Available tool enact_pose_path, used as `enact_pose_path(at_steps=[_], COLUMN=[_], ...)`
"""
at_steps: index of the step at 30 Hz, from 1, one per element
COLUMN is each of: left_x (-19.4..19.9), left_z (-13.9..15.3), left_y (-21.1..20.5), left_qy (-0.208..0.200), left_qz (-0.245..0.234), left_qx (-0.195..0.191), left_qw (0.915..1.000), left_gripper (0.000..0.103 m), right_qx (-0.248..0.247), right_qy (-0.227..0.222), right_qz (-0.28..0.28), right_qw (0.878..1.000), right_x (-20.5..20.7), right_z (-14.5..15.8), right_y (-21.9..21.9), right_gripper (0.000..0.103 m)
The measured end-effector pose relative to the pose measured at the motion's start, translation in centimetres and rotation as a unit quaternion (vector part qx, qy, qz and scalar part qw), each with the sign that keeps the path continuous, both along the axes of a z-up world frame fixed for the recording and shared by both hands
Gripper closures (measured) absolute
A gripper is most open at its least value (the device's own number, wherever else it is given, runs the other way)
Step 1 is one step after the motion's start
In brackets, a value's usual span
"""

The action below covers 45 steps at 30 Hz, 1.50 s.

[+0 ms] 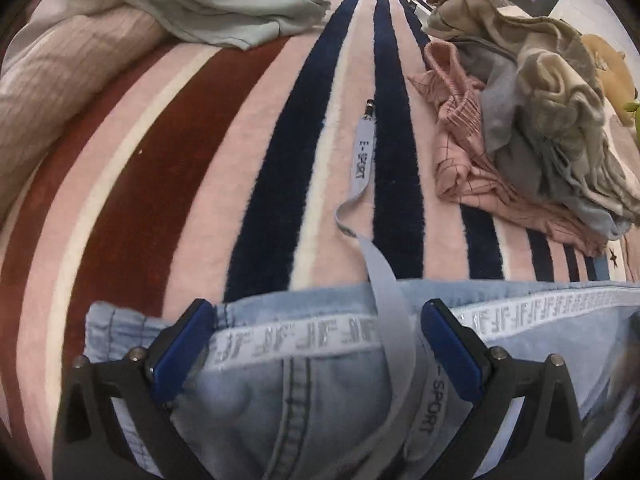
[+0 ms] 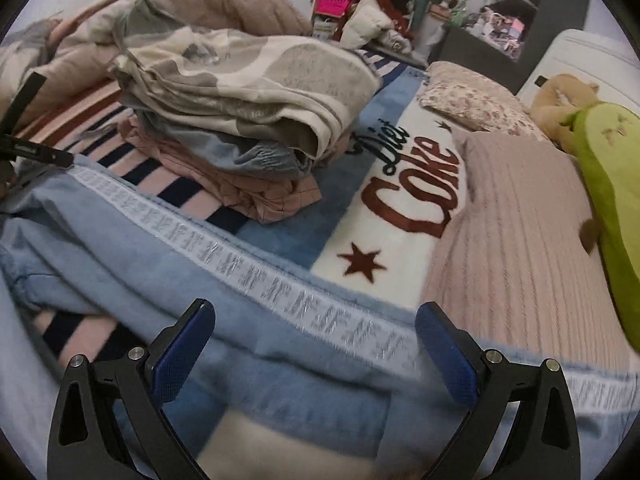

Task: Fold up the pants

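Light blue denim pants [image 1: 304, 392] lie flat on a striped blanket [image 1: 168, 184], with a white lettered side stripe along the far edge. My left gripper [image 1: 318, 344] is open over the waist end, empty. A grey "E-SPORT" drawstring [image 1: 362, 156] trails from the waist onto the blanket. In the right wrist view the pants [image 2: 168, 280] run left to right, and my right gripper [image 2: 316, 344] is open above the leg and its white stripe [image 2: 288, 300], holding nothing.
A pile of folded clothes [image 2: 240, 120] sits on the blanket just beyond the pants; it also shows in the left wrist view [image 1: 532, 132]. A mint garment [image 1: 224, 4], a beige quilt [image 1: 60, 92], a pink ribbed pillow [image 2: 516, 248] and a green plush toy [image 2: 612, 184] surround the area.
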<state>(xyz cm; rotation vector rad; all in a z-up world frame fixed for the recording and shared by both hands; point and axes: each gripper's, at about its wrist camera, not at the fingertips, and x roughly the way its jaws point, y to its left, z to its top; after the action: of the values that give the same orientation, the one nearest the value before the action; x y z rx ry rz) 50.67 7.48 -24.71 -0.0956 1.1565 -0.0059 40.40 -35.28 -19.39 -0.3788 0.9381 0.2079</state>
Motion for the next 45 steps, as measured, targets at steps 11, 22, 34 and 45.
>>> enact_pose_path(at_steps=[11, 22, 34, 45], left_x=[1.7, 1.6, -1.4, -1.5], left_z=[1.3, 2.6, 2.6, -0.1], left_y=[-1.8, -8.8, -12.1, -15.7], left_qy=[-0.017, -0.035, -0.013, -0.002], left_qz=[-0.116, -0.210, -0.337, -0.395], left_qx=[0.004, -0.014, 0.039, 0.098], left_qw=[0.9931, 0.9770, 0.9407, 0.9135], left_gripper=[0.001, 0.001, 0.001, 0.001], right_qx=[-0.010, 0.041, 0.050, 0.060], right_qy=[0.132, 0.059, 0.044, 0.053], right_qz=[0.070, 0.086, 0.080, 0.071], right_qw=[0.989, 0.994, 0.995, 0.994], right_x=[2.9, -3.1, -5.5, -4.9], right_z=[-2.9, 1.8, 2.1, 1.0], right_y=[1.1, 0.6, 0.1, -0.2], right_gripper=[0.068, 0.098, 0.098, 0.097])
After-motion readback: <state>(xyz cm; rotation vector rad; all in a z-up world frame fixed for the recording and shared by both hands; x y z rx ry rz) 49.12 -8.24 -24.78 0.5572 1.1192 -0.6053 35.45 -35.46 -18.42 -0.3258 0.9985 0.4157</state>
